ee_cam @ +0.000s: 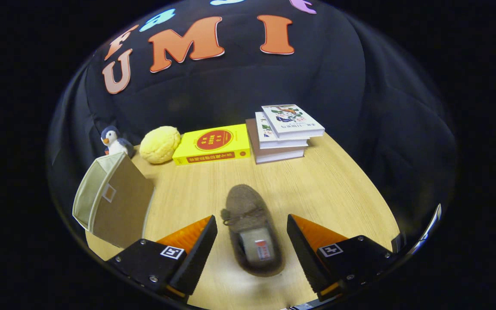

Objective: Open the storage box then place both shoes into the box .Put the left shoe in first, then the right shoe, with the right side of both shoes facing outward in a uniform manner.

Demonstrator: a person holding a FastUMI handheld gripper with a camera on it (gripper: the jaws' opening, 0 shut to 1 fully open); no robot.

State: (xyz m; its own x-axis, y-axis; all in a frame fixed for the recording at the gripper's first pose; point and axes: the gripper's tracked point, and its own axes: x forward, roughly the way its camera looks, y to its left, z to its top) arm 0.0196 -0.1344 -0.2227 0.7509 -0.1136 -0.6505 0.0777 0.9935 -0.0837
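While the gripper (252,230) is gaping wide, a shoe (252,228) with an unreadable insole label is lying between its fingers, untouched.

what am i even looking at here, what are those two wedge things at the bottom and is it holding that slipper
The camera rides on a hand-held gripper and looks forward along its two fingers; those are the wedges. They stand open on either side of a brown slipper lying on the wooden table, toe pointing away. Neither finger touches it, so nothing is held. Beside the left finger, a beige fabric storage box lies tipped with its opening turned aside. Beyond the fingers are a toy penguin, a yellow bun-shaped plush, a yellow book and a stack of books.
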